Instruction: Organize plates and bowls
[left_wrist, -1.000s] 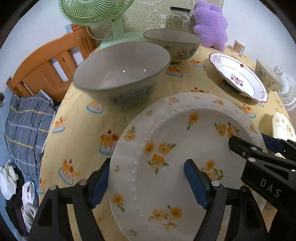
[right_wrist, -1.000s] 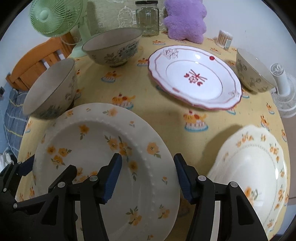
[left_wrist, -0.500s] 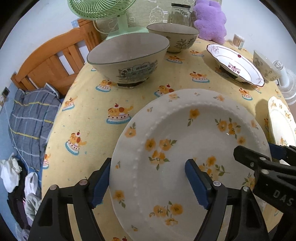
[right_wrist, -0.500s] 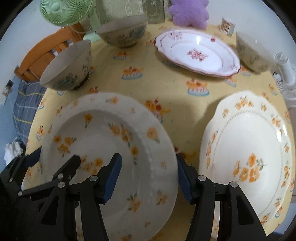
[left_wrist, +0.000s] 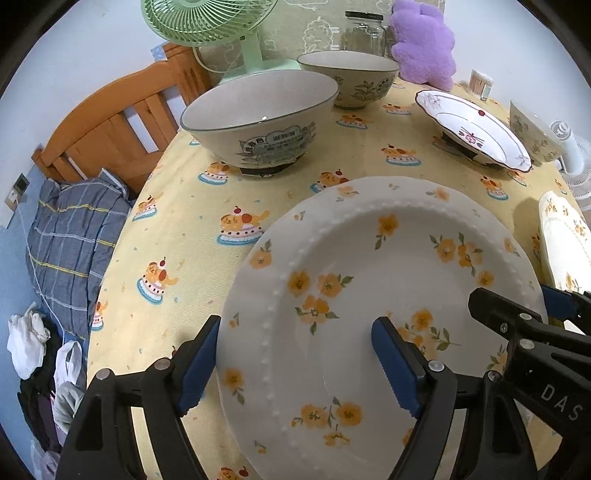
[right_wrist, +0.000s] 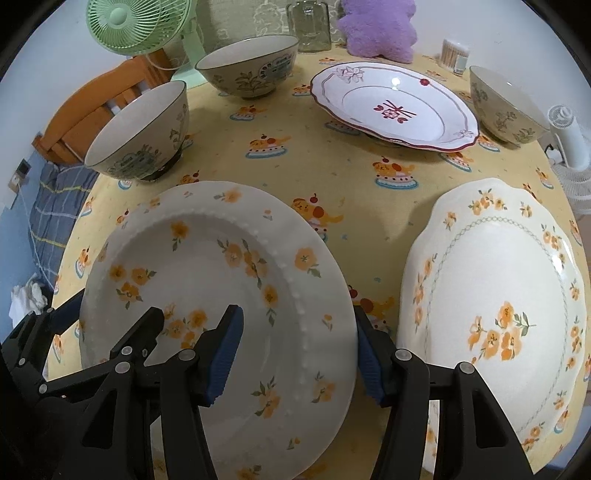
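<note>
Left tongs (left_wrist: 295, 363) spread wide across the near left rim of the white beaded plate (left_wrist: 384, 295), outer blue pad (left_wrist: 195, 365) just outside the edge, inner pad over the well; whether either pad presses the plate, impossible to tell. Right tongs (right_wrist: 299, 349) likewise spread across the plate's right rim, one pad (right_wrist: 225, 350) above the well, the other just outside the edge, no firm pinch visible. Just right of the right tongs, a cream scalloped plate (right_wrist: 495, 295) with orange flowers, flat on the yellow tabletop (right_wrist: 332, 162), near the beaded plate but apart from it. Ahead and left of both tongs, a beige bowl (left_wrist: 258, 118) upright on a dark foot. Farther ahead, a second bowl (right_wrist: 247, 66), then right of it a red-trimmed plate (right_wrist: 395, 103) and a third bowl (right_wrist: 506, 107) at the far right. Beyond those, along the far edge: green fan (left_wrist: 210, 18), glass jar (right_wrist: 310, 26), purple plush (right_wrist: 376, 27). Left of the tabletop, a wooden bed frame (left_wrist: 107, 129).
</note>
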